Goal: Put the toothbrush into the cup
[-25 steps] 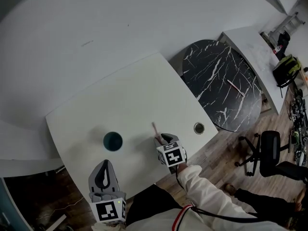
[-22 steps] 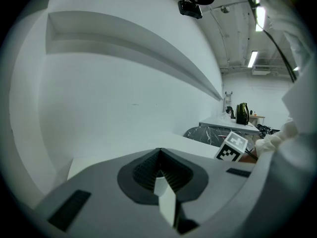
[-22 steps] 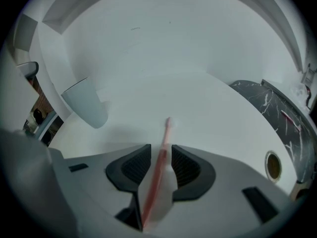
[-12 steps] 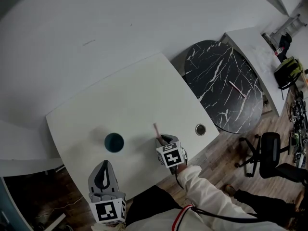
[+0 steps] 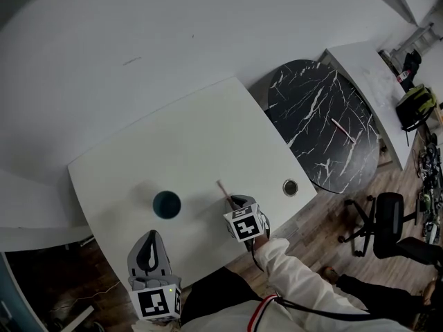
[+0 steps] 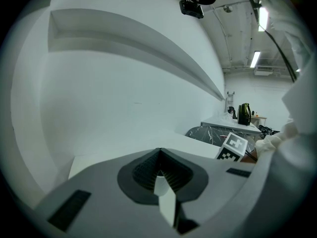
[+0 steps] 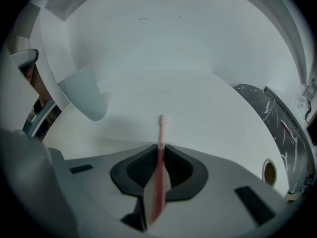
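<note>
A pink toothbrush (image 5: 223,189) sticks out of my right gripper (image 5: 235,200) near the front of the white table (image 5: 194,137). In the right gripper view the toothbrush (image 7: 160,133) runs straight between the pads. The jaws have just been closing and now pinch its handle, with the bristle end pointing away from me. The dark round cup (image 5: 167,204) stands upright on the table to the left of that gripper, apart from it; it shows pale at the upper left as the cup (image 7: 84,99). My left gripper (image 5: 148,253) hangs at the table's near edge, shut and empty, with the left gripper (image 6: 159,155) tips touching.
A round metal grommet (image 5: 290,187) sits in the table's right corner. A black marble round table (image 5: 325,123) stands to the right, with an office chair (image 5: 387,216) on the wood floor beyond. The white wall runs along the table's far side.
The toothbrush's free end has tipped slightly to the left at the right gripper. The left gripper has kept still.
</note>
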Motion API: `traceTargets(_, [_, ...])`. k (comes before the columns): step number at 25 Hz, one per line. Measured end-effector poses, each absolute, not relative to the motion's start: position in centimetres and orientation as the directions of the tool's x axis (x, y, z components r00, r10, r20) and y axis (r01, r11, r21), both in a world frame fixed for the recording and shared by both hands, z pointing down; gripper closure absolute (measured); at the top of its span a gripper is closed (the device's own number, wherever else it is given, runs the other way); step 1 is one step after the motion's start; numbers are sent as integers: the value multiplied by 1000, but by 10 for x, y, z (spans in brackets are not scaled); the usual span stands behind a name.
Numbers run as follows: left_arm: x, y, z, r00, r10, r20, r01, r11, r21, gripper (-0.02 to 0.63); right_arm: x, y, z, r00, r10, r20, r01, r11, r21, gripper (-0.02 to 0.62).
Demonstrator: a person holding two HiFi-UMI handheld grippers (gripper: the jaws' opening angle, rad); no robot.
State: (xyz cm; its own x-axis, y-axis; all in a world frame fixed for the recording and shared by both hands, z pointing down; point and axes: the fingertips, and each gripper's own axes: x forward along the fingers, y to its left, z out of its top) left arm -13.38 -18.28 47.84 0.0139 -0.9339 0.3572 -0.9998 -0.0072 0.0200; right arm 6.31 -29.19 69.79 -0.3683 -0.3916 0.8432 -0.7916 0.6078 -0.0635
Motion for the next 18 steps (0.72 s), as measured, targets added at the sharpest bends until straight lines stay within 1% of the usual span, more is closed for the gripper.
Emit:
traceTargets(10, [-142, -176, 475, -7, -937, 350, -1000, 10, 5, 597, 64, -295, 687, -373, -429, 823, -802, 595, -53, 545])
traceTargets(15, [-149, -170, 472, -30, -941, 336, -1000, 29, -6, 597, 62, -295, 657, -383, -457, 803, -795, 605, -35, 545])
traceTargets(18, [-152, -170, 467, -35, -944, 329, -999, 34, -9, 597, 53, -295, 636, -415, -481, 772, -785, 619, -37, 545])
